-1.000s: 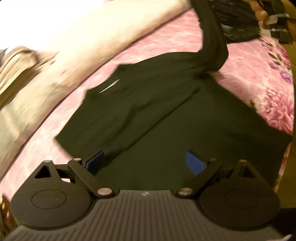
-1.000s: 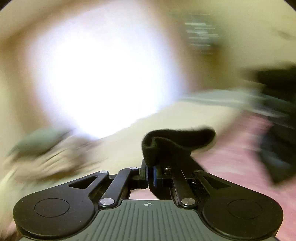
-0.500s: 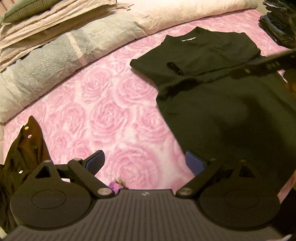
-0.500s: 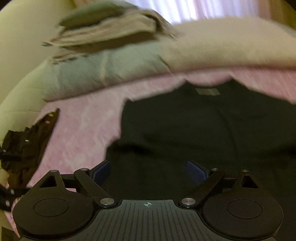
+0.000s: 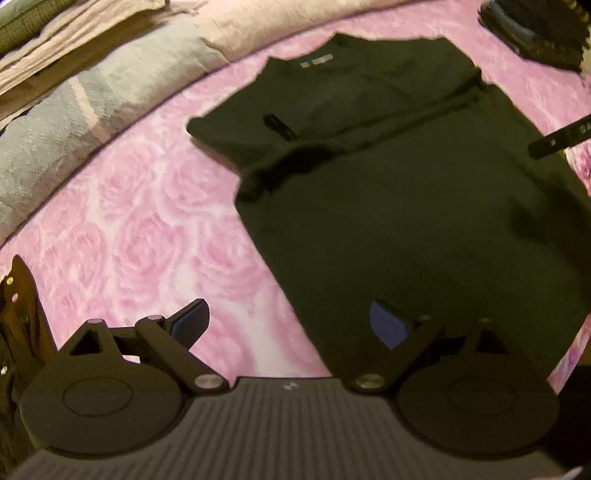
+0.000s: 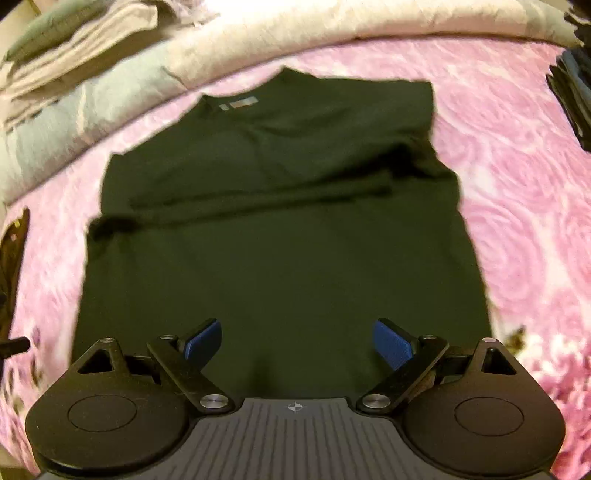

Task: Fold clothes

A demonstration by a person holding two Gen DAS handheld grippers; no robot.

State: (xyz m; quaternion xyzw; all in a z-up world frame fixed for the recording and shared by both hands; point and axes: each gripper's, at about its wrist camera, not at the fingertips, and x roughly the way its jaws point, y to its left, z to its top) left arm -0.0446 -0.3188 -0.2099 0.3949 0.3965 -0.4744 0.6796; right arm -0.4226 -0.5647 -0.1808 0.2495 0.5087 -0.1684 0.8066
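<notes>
Plainly, the only writing was a small pale label [image 6: 237, 104] inside the neck of the black shirt [image 6: 280, 236], too blurred to read; the left view showed the same label [image 5: 315, 61] as a grey smear. The shirt [image 5: 406, 206] lay flat on the pink rose-patterned bed [image 5: 140, 206], neck toward the far side, with its sleeves folded in across the chest. A short dark strip on its folded part in the left view could not be made out.

The left tool [image 5: 289, 323] hung over the shirt's near left edge, jaws spread wide and pinching nothing. The right tool [image 6: 297, 341] hung over the shirt's lower middle, jaws likewise spread and empty.

Behind the shirt ran a grey blanket [image 6: 74, 122] and a pale roll of bedding [image 6: 369, 18]. A brown garment [image 5: 22, 314] with studs lay at the left edge, and a dark pile [image 5: 539, 29] sat at the far right corner. Nothing lay on the shirt itself.
</notes>
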